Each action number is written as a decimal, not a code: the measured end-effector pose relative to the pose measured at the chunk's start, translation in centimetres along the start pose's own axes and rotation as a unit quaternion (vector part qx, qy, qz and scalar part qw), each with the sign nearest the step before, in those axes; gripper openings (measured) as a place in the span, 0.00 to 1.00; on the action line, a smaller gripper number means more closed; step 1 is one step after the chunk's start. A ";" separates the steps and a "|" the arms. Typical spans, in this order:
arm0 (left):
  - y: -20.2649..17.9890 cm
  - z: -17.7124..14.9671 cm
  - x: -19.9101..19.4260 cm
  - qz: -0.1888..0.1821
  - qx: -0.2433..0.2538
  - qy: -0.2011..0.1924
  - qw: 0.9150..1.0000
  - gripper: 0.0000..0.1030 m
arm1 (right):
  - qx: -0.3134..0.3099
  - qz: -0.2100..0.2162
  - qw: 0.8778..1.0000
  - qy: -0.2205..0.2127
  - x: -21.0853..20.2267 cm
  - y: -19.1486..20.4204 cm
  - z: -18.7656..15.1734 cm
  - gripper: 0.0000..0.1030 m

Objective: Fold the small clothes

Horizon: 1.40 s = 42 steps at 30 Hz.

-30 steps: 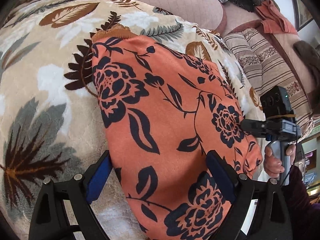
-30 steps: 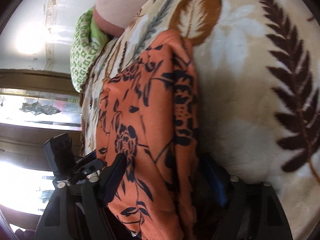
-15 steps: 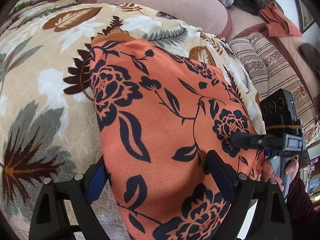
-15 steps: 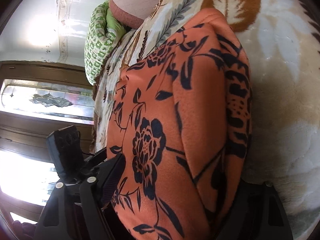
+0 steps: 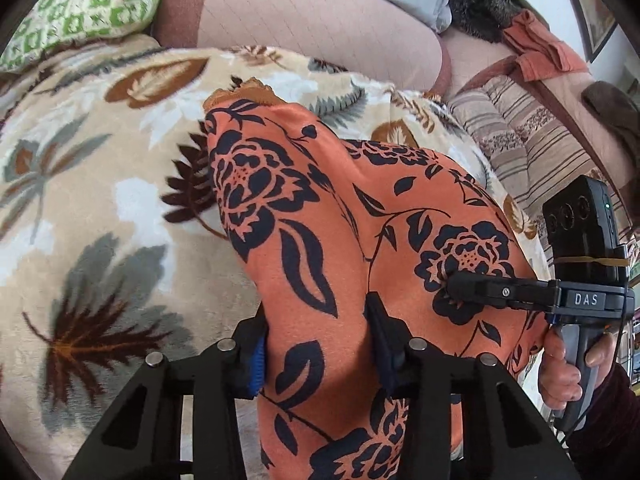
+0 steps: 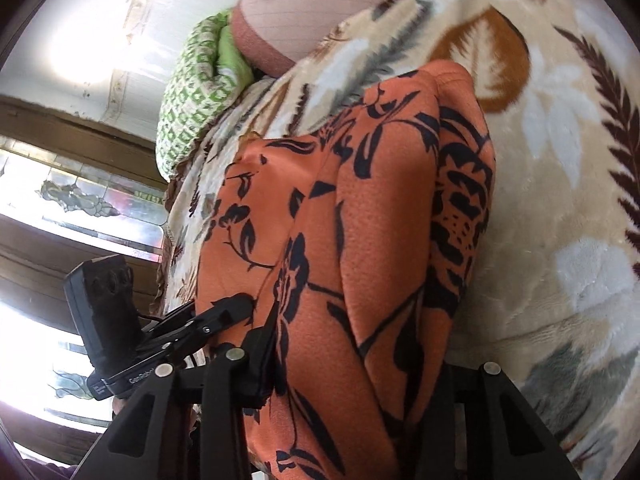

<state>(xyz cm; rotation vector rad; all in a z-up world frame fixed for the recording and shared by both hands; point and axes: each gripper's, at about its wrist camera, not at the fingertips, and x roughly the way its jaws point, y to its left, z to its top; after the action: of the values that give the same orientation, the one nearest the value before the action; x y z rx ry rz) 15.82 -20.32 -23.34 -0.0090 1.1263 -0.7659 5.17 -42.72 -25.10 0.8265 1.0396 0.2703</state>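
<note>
Leaf-print blanket [image 5: 100, 200] covers bed; green patterned pillow [image 5: 84, 4] at far left corner. Orange floral garment [image 5: 320, 240] lies on blanket, near edge bunched and raised. Left gripper [image 5: 316, 344] has jaws closing, fold of garment between 2 blue pads, pads pressing cloth. Right gripper [image 6: 352, 364] also closing, thick bunch of same garment between its fingers, cloth squeezed. In left view, person's hand [image 5: 560, 364] holds right gripper handle at right. Striped cushion [image 5: 520, 136] behind.
</note>
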 end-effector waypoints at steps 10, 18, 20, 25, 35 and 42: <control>3.3 -0.3 -6.9 0.017 -0.030 -0.066 0.997 0.43 | -0.056 0.011 0.998 -0.018 0.0 7.2 -0.3 0.42; 6.5 -1.6 -9.8 0.041 -0.053 -0.078 0.995 0.43 | -0.076 0.029 0.997 -0.013 2.5 11.1 -1.3 0.42; 7.0 -2.2 -10.0 0.048 -0.056 -0.073 0.995 0.43 | -0.081 0.029 0.996 -0.005 3.2 11.5 -1.7 0.42; 7.6 -3.6 -9.3 0.061 -0.060 -0.051 0.995 0.43 | -0.081 0.029 0.996 0.018 4.9 11.1 -2.5 0.42; 8.3 -5.2 -5.4 0.116 -0.080 0.013 0.990 0.56 | -0.016 -0.003 0.997 0.080 9.4 6.2 -3.4 0.57; 4.9 -4.8 -9.3 0.212 -0.055 -0.053 0.974 0.67 | -0.009 0.000 0.998 0.066 5.3 7.3 -2.9 0.63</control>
<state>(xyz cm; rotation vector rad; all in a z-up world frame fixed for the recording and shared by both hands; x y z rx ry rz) 12.67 -9.73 -19.92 0.0943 1.0208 -0.3187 6.60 -33.46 -24.06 0.7999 1.1591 0.3385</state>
